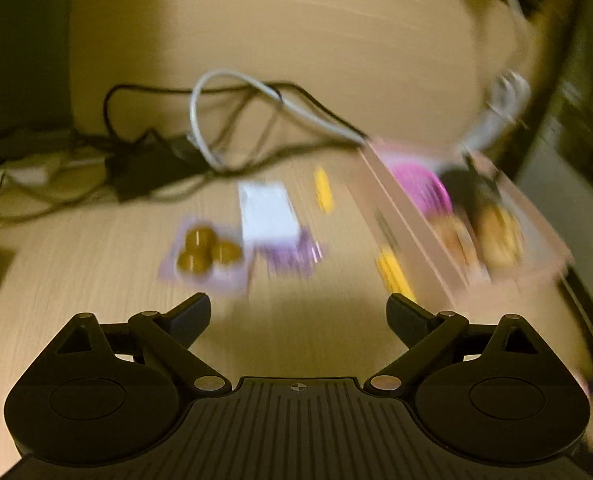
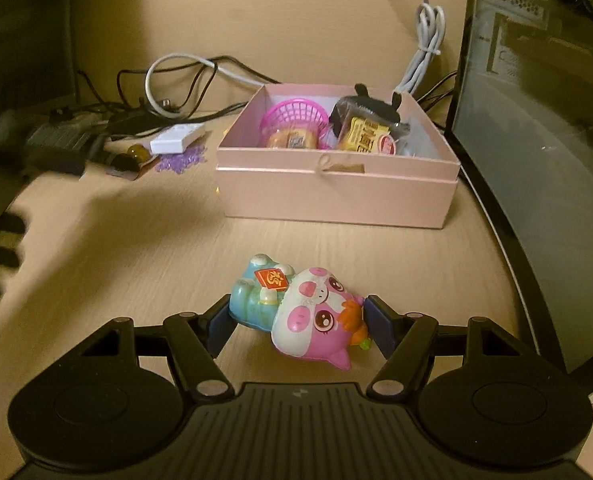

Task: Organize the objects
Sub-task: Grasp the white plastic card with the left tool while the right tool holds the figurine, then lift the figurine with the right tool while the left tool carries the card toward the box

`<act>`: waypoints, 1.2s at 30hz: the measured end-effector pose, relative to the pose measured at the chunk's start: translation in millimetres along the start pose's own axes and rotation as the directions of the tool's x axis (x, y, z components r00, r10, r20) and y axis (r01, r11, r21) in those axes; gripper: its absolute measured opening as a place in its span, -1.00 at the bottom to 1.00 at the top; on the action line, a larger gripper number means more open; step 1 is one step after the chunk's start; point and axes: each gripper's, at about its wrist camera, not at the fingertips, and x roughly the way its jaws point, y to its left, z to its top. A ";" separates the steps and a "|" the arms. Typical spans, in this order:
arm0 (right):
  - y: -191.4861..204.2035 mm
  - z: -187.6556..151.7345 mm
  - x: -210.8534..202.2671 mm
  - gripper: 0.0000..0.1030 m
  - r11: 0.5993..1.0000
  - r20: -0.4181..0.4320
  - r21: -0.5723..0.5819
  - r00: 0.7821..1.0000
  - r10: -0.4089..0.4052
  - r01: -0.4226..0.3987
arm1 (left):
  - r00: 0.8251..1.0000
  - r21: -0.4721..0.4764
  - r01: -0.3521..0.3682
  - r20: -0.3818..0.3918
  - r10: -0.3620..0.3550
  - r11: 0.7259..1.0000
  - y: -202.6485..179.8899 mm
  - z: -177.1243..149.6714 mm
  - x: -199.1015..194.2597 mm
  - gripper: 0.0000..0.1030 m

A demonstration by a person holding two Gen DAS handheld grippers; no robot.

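Observation:
A pink open box [image 2: 336,184] sits on the desk and holds a magenta basket [image 2: 294,116] and dark snack packets [image 2: 366,128]. A pink-and-blue pig toy [image 2: 296,304] lies on the desk in front of the box, between the fingers of my right gripper [image 2: 298,322], whose jaws close in on both its sides. My left gripper [image 1: 298,320] is open and empty above the desk; its view is blurred. Ahead of it lie a packet of brown balls [image 1: 206,254], a white card box [image 1: 266,210], purple beads [image 1: 290,254] and yellow sticks [image 1: 394,272]. The pink box [image 1: 416,220] is to its right.
Tangled black and white cables [image 2: 184,80] and a power adapter [image 2: 56,142] lie at the back left of the desk. A dark computer case [image 2: 536,120] stands close on the right of the box. A bundled white cable [image 2: 426,48] hangs behind the box.

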 end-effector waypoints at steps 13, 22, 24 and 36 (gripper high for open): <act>-16.5 0.9 12.2 0.34 1.000 -0.060 -0.001 0.998 0.004 -0.004 | 0.983 0.008 -0.163 -0.082 0.163 0.987 2.6 58.2 116.7 0.90; -3.9 3.3 10.7 0.34 1.000 -0.051 -0.022 0.999 0.019 -0.020 | 0.994 -0.039 -0.109 -0.024 0.108 0.993 15.4 42.3 81.8 0.02; 2.6 4.7 9.7 0.34 0.999 -0.044 -0.032 0.999 0.031 -0.033 | 0.997 -0.056 -0.073 0.009 0.074 0.996 17.8 32.7 51.2 0.02; 63.4 -17.3 2.6 0.85 0.956 -0.015 -0.279 0.995 0.094 -0.094 | 0.988 -0.117 0.068 -0.132 -0.083 0.991 7.4 -94.0 -75.9 0.02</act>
